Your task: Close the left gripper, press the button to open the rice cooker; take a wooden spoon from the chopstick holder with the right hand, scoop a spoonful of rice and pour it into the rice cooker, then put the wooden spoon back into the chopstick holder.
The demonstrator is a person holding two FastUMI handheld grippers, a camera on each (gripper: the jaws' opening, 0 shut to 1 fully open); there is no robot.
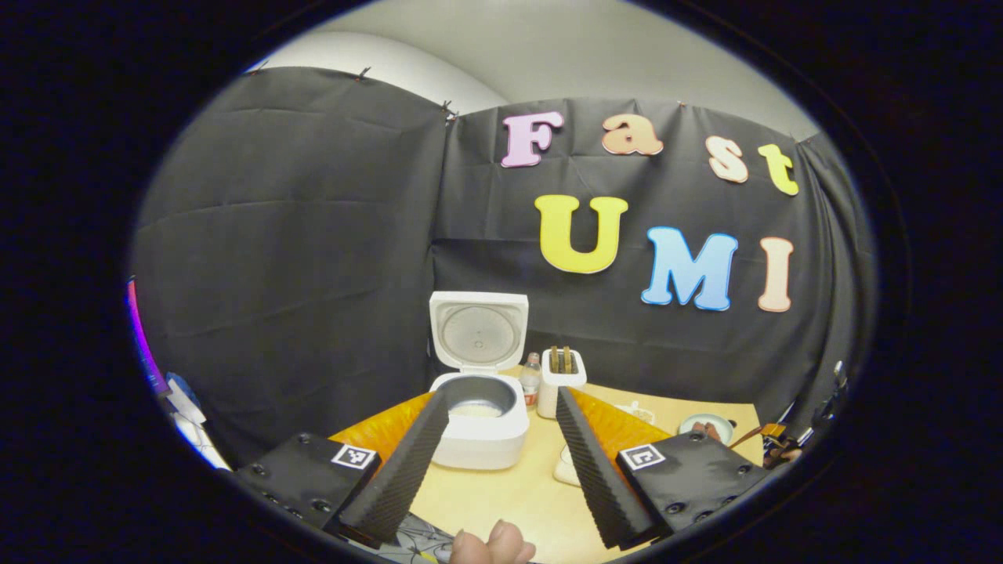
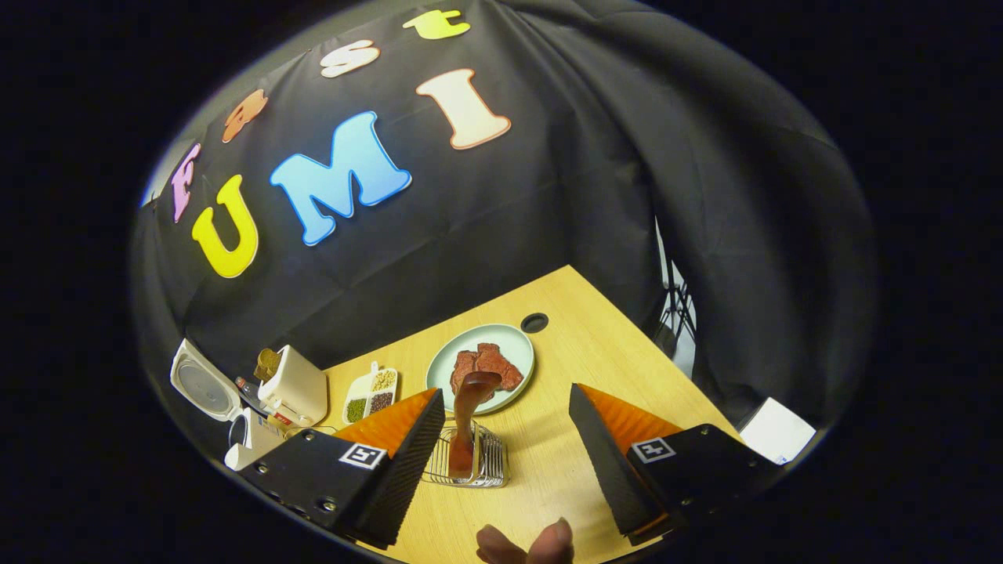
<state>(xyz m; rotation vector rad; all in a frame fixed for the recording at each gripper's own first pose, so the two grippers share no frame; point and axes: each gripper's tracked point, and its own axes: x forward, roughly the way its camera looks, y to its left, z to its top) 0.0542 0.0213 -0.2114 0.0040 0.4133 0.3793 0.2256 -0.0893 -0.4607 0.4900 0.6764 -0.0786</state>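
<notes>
A: In the left gripper view, what did you make of things?

B: The left gripper (image 1: 501, 427) stood wide open, holding nothing, well back from the white square rice cooker (image 1: 479, 419). The cooker's lid was already up, and a pale layer showed at the bottom of its grey inner pot. It sat toward the far left corner of the light wooden tabletop (image 1: 517, 493), with a small clear bottle (image 1: 531, 380) just beside it and a white box-shaped holder with brown handles in it (image 1: 561, 381) beyond that.

A: And the right gripper view?

B: The right gripper (image 2: 505, 442) was also spread wide, gripping nothing. Between its fingers stood the wire-mesh chopstick holder (image 2: 470, 464), near the tabletop's near edge, with the dark brown wooden spoon (image 2: 468, 415) upright in it, bowl end up. Behind it lay a pale green round plate (image 2: 450, 362) carrying reddish-brown pieces, and further left a white divided dish of grains and beans (image 2: 370, 392).

A: So which step was in hand?

B: Judging by the raised lid, either fetching the spoon or having just returned it; I couldn't tell which. If fetching, I'd centre the stem between the fingers, close just under the bowl, then lift straight up so the light wire holder doesn't tip or drag along.

A: Any risk?

B: A slanted pull could catch the mesh.
</notes>
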